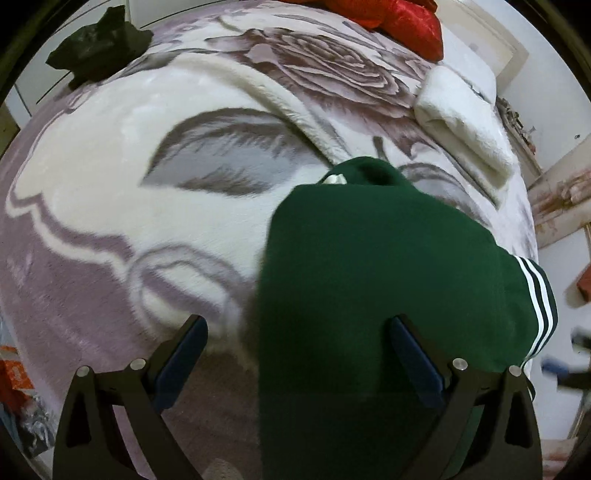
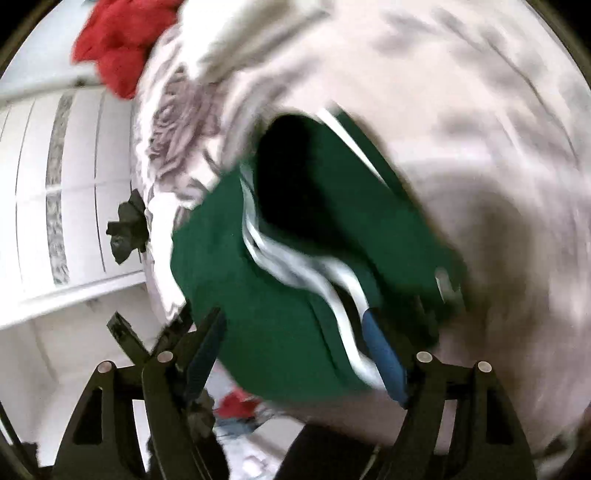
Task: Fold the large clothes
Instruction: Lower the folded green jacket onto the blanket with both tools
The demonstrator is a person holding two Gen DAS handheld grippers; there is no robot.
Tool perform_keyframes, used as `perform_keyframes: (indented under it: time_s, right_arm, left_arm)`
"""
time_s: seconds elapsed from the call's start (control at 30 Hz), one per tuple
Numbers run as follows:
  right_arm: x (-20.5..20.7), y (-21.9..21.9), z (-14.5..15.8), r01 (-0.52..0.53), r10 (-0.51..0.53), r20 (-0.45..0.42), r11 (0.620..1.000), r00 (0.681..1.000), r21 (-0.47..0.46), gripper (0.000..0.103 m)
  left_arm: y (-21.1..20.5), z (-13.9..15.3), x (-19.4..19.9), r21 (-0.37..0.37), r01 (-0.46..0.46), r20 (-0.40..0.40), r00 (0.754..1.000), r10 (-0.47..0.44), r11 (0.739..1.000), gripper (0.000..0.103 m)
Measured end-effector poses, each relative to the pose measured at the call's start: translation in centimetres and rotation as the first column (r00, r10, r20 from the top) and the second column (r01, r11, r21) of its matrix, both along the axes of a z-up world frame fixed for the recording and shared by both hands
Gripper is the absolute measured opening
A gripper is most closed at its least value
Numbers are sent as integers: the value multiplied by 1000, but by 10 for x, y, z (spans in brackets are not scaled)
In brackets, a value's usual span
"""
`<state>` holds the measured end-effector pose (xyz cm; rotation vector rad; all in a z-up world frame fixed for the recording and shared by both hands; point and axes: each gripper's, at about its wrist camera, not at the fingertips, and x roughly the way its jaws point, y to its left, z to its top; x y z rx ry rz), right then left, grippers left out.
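Here the green garment (image 1: 388, 266) with white stripes lies folded into a compact bundle on the bed's floral blanket (image 1: 110, 192), and everything else can be placed from it. In your left wrist view its striped edge (image 1: 535, 295) sits on the bundle's right side and a small white piece (image 1: 334, 180) shows at its far end. Your left hand-held gripper (image 1: 299, 365) is spread wide, one finger over bare blanket left of the garment, the other over the green cloth; whether it touches the cloth I cannot tell. Your right hand-held gripper (image 2: 295, 354) is also spread, the green garment (image 2: 280, 295) lying between its fingers, though the view is blurred. Beyond the garment lies a folded white towel (image 1: 465, 122), farther off a red cloth (image 1: 402, 22), and to the far left a dark crumpled item (image 1: 99, 48) at the blanket's edge. A white panelled wardrobe (image 2: 55, 203) stands past that edge.
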<state>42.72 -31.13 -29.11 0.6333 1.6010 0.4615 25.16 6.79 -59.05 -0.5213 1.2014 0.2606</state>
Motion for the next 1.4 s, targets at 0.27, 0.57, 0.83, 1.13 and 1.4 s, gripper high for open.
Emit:
perform_keyframes:
  time_s: [0.27,0.57,0.83,1.13,1.4]
  right_arm:
    - [2,72,-11,-164,173,53,975,984,-147,7]
    - [39,47,-51,-93,84,-59,977,995,-190,7]
    - [-41,-5,-24,-147,121,-134,968,984,-204,70]
    - [-89,-7,-25,-148,141,-44,930,989,-336,19]
    - [-73,15,-5,-367,337,-145,831,930,-418,14]
  left_arm:
    - [0,1,1,22,33,15,999,-34,999,102]
    - [4,0,-6,-43,-27,9,1000,28,999,102]
    - [21,4,-50,19,-108,-19,994,108,994,102]
    - [24,-59,-102,222,-88,-223,965,138,971,102]
    - [37,-94,-99,181,-118,-240,957,160,976,103]
